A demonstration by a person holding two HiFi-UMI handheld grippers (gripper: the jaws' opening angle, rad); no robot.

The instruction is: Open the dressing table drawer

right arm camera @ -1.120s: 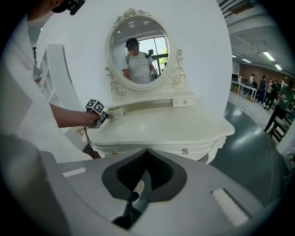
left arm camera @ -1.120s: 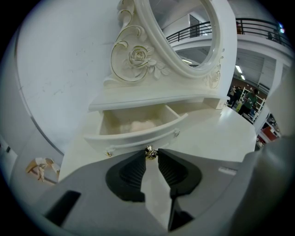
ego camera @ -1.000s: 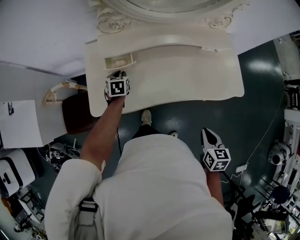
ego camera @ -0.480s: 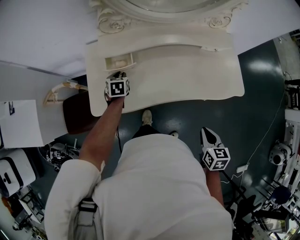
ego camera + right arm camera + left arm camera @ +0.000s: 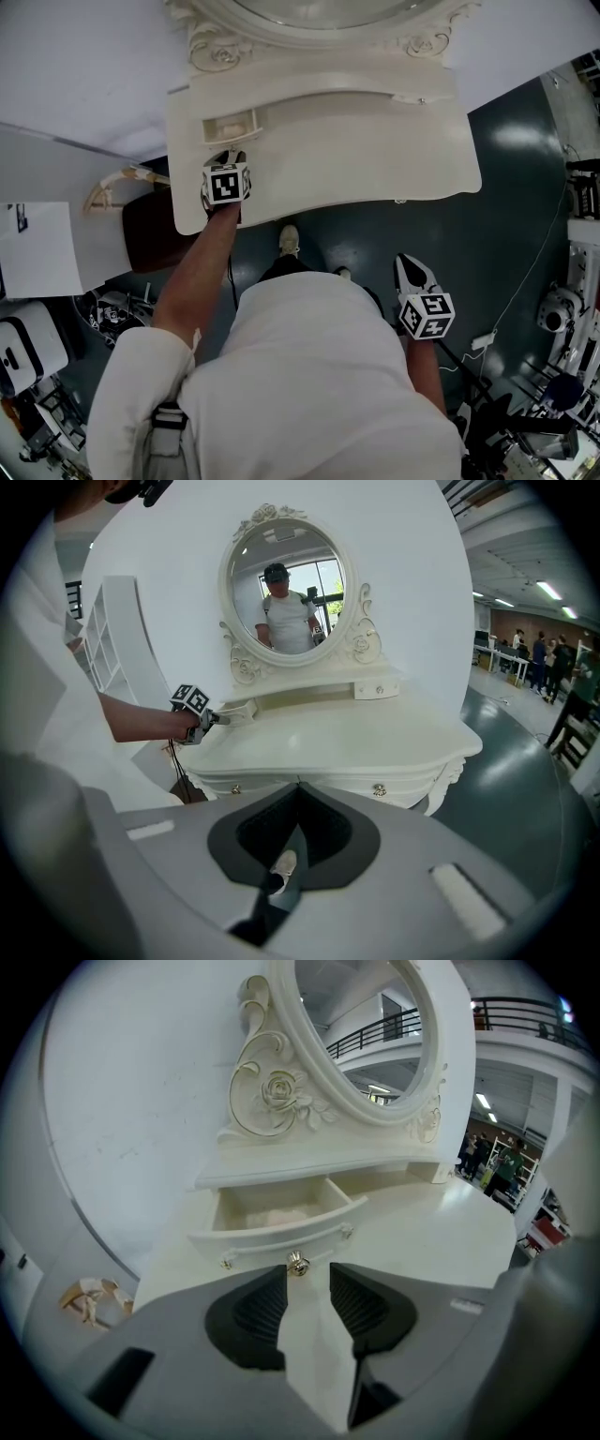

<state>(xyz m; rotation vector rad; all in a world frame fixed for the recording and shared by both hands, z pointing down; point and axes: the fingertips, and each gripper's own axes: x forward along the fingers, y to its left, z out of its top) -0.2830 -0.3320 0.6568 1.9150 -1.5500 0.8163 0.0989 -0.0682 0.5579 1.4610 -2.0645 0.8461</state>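
A cream dressing table [image 5: 375, 150] with an oval mirror [image 5: 286, 583] stands against the white wall. Its small upper left drawer [image 5: 281, 1218] is pulled out and shows a pale inside. My left gripper [image 5: 307, 1274] is at the drawer's front, and its jaws are opening. The little metal knob [image 5: 297, 1263] sits at their tips, nearer the left pad, with a gap on the right. In the head view this gripper [image 5: 230, 155] points at the drawer [image 5: 232, 126]. My right gripper [image 5: 410, 262] hangs over the dark floor, shut and holding nothing.
A dark brown stool [image 5: 150, 230] stands left of the table's front edge. The person's shoe [image 5: 290, 239] is on the floor below the table. The table's lower drawers carry knobs [image 5: 379, 788]. White shelving stands at the left, and equipment and cables [image 5: 562, 309] at the right.
The left gripper stays at the drawer's front and the drawer stands pulled out as before. The whole head view has shifted slightly. The right gripper has kept its place.
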